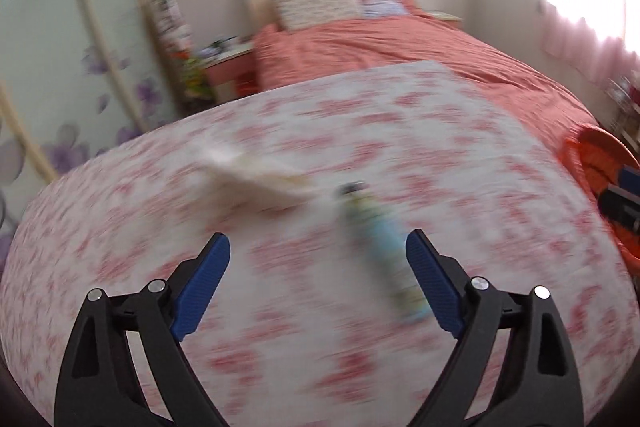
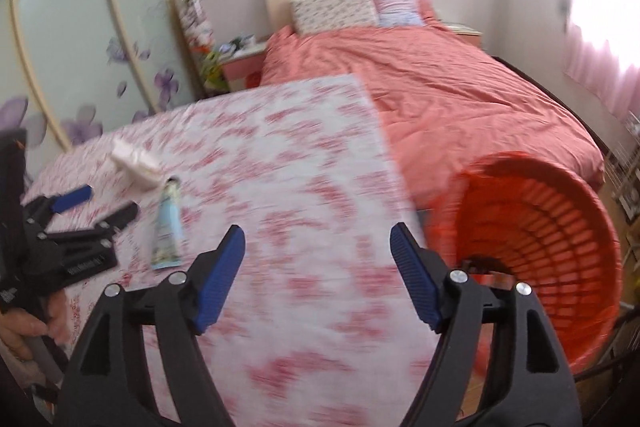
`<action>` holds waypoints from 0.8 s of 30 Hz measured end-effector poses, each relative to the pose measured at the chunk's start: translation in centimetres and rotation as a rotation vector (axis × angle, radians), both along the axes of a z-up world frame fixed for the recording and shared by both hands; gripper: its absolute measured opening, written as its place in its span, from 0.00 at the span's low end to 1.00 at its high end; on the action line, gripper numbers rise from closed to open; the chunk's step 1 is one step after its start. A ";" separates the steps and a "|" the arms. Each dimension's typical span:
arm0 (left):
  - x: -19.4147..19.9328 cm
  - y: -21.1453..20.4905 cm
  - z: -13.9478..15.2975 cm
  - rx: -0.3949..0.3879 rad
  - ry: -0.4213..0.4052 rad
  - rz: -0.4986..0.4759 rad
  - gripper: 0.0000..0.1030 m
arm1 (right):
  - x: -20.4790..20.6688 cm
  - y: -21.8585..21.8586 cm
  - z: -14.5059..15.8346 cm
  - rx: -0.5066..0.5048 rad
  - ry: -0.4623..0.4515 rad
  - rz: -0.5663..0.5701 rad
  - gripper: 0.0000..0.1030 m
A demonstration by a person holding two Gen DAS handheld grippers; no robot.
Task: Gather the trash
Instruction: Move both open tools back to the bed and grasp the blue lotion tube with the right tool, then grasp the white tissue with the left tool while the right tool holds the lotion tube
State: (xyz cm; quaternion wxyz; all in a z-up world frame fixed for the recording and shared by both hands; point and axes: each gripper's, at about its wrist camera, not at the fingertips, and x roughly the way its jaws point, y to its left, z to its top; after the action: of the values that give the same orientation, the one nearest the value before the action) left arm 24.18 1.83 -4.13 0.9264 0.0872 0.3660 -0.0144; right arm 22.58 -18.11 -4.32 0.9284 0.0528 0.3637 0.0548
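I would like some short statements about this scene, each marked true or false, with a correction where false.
1. The left gripper is open and holds nothing. True.
2. The tube lies inside the basket. False: it lies on the flowered cloth, left of the basket.
3. The right gripper is shut on the white packet. False: it is open and empty; the packet lies on the cloth.
4. The packet lies beyond the tube, close to its cap end. True.
5. The basket is orange. True.

One tube (image 2: 167,227), one tissue wad (image 2: 134,163), one orange basket (image 2: 560,227), two pillows (image 2: 334,9).
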 end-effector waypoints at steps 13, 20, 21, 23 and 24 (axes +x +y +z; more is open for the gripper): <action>0.4 11.9 -0.9 -0.102 0.019 0.230 0.89 | 5.9 13.7 -3.2 0.008 0.084 0.145 0.58; 1.7 12.0 -1.7 -0.160 0.039 0.206 0.89 | 8.0 15.0 -4.8 -0.033 0.133 0.144 0.37; 2.0 11.6 -1.6 -0.176 0.040 0.196 0.89 | 7.8 15.1 -4.8 -0.066 0.122 0.136 0.31; 2.7 10.9 -1.7 -0.200 0.039 0.183 0.89 | 7.5 14.8 -4.8 -0.086 0.122 0.125 0.29; 3.0 10.5 -1.7 -0.211 0.038 0.177 0.90 | 7.4 14.4 -4.9 -0.091 0.121 0.111 0.28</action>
State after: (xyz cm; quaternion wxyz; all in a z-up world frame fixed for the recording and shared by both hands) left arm 27.15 12.37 -5.78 0.9209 -0.0435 0.3863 0.0274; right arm 29.95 -3.67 -9.18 0.9017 -0.0065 0.4235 0.0862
